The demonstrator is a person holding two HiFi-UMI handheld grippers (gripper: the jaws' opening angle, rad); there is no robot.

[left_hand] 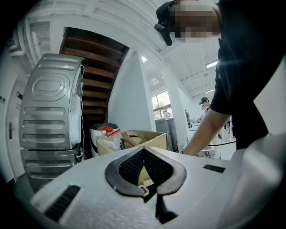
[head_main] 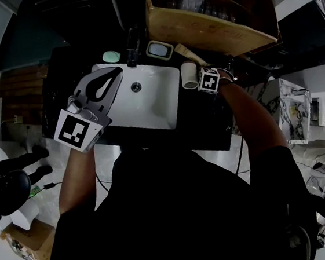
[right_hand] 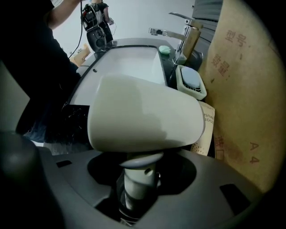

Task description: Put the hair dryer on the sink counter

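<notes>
- Placing step: the hair dryer (right_hand: 143,114) sat by the basin on the sink counter (head_main: 203,122), its handle loosely between the right gripper's (right_hand: 136,181) parted jaws.
- The left gripper (left_hand: 144,154) was closed and empty.
- The next move looked to be lifting the right gripper straight off.

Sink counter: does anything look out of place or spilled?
Nothing spilled or damaged. Only oddity: a big cardboard box stands close beside the soap dish and hair dryer, crowding that end of the sink.

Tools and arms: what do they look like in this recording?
The left tool has a white moulded shell and dark ribbed pads; the right tool looks grey. Each carries a cube with black-and-white square markers. The person wears a black short-sleeved top.
</notes>
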